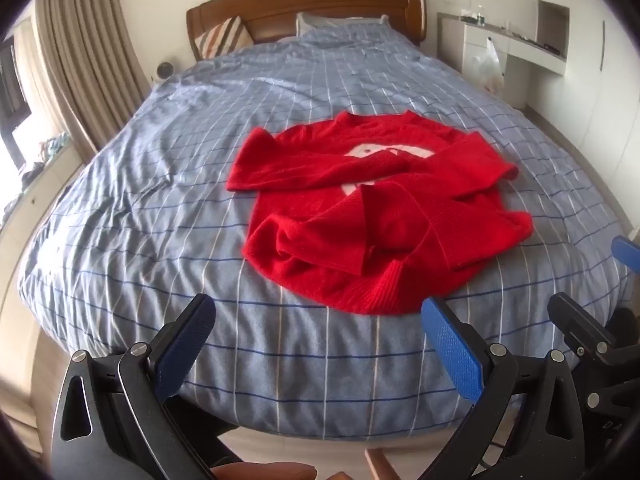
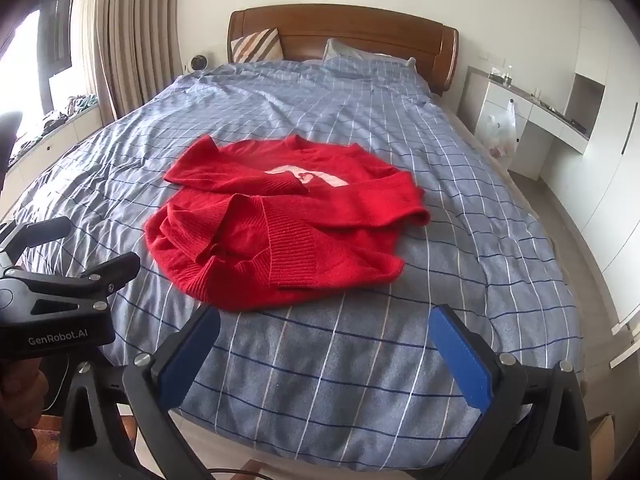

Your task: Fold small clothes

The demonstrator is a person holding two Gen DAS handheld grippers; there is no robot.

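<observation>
A small red knitted sweater [image 1: 372, 208] with a white front print lies on the blue checked bedcover [image 1: 160, 208], rumpled, both sleeves folded across its body. In the right wrist view the sweater [image 2: 280, 224] sits ahead near the middle of the bed. My left gripper [image 1: 320, 320] is open, its blue pads held wide above the bed's near edge, just short of the sweater's hem. My right gripper [image 2: 326, 332] is also open and holds nothing, hovering in front of the hem. The left gripper [image 2: 88, 248] shows at the left of the right wrist view.
A wooden headboard [image 1: 304, 4] and pillows [image 2: 360, 56] are at the far end. Curtains [image 1: 80, 60] and a cluttered window ledge run along the left. A white desk unit [image 2: 536, 128] with a plastic bag [image 2: 500, 128] stands at the right. A person's fingers [image 1: 264, 470] show at the bottom.
</observation>
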